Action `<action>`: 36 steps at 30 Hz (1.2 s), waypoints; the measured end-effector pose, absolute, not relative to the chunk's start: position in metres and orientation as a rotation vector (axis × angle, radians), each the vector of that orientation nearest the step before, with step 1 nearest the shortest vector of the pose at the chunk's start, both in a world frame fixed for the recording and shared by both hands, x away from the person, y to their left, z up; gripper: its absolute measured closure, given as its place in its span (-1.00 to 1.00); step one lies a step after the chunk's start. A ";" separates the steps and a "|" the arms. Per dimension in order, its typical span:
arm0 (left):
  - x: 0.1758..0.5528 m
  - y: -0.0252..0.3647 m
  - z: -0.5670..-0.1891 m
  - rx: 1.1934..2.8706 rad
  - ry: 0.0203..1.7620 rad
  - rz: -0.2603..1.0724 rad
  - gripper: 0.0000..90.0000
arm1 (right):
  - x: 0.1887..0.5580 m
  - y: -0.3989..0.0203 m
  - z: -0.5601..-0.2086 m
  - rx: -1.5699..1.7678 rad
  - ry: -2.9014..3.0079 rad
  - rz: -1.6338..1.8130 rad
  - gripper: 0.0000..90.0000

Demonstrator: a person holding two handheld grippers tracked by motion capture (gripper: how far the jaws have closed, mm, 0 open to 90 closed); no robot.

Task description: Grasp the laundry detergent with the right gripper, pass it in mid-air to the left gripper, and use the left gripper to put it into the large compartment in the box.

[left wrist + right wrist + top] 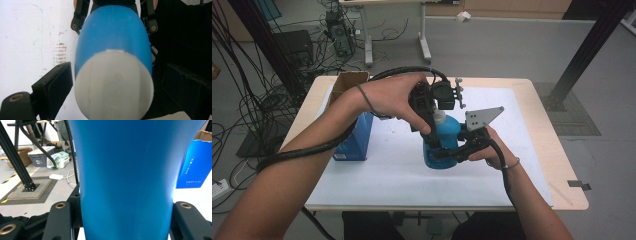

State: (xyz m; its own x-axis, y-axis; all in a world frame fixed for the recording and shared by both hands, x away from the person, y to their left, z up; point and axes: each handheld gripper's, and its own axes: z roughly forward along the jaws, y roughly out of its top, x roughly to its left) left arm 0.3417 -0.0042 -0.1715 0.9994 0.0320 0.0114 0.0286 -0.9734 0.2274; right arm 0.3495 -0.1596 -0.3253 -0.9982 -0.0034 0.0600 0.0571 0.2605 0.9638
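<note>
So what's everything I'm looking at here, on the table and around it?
Bottle: one, blue with a white cap, upright mid-table.
Box: one, blue, open top, left of the bottle.
Sheet: one, white, covering the table.
Cables: many, black, on the floor at left.
Left tongs: black, open, either side of the cap.
Right tongs: black, shut on the bottle's body.
Forearms: two, entering from below.
</note>
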 end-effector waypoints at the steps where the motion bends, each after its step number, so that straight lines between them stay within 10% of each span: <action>1: 0.342 -0.004 -0.172 2.912 0.047 0.023 -0.77 | 0.349 -0.160 -0.325 -0.051 -2.455 -1.879 -0.02; 36: 0.339 0.000 -0.170 2.912 0.044 0.025 -0.78 | 0.347 -0.157 -0.321 -0.035 -2.470 -1.877 -0.02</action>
